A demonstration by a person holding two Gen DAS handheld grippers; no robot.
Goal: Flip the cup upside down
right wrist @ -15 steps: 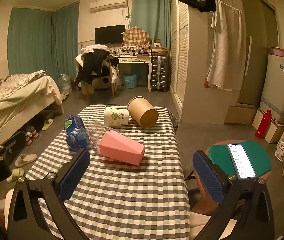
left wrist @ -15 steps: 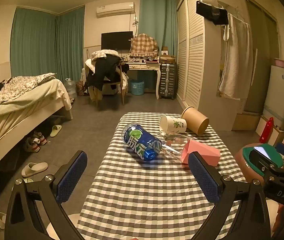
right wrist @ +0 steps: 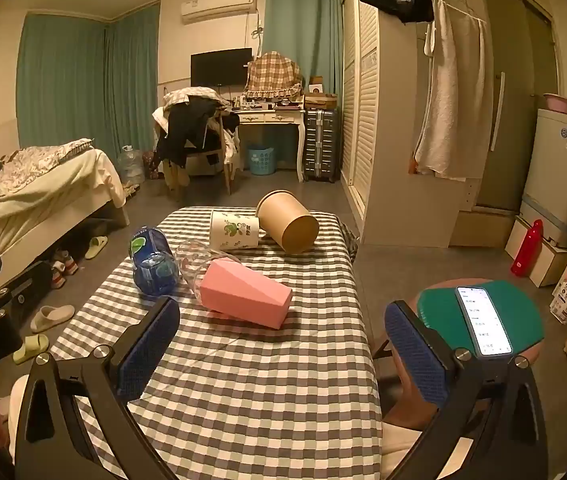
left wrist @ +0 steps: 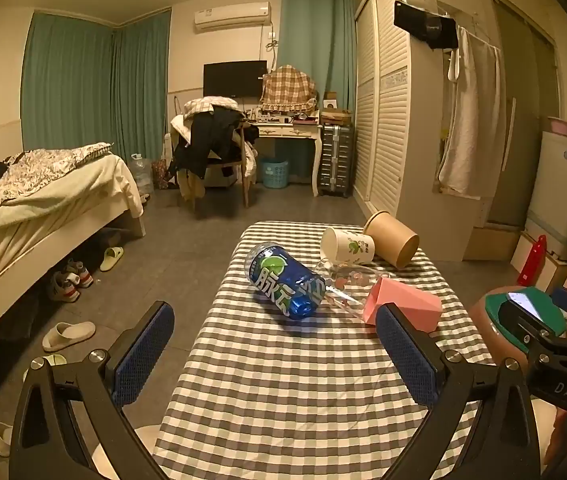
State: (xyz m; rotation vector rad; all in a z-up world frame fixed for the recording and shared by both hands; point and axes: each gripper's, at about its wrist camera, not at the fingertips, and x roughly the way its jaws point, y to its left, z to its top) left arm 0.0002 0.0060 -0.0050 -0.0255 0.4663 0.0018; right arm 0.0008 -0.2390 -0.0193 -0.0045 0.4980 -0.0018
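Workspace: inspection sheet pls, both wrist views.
Surface: checked tablecloth on a small table.
Job's things: pink cup, white printed cup, brown paper cup, clear glass, all on their sides.
Clutter: blue bottle lying beside the glass.
Grippers: left claw and right claw open, holding nothing, short of the cups.
Cables: nothing seen on the table.
Surroundings: phone on green stool; bed to the left.
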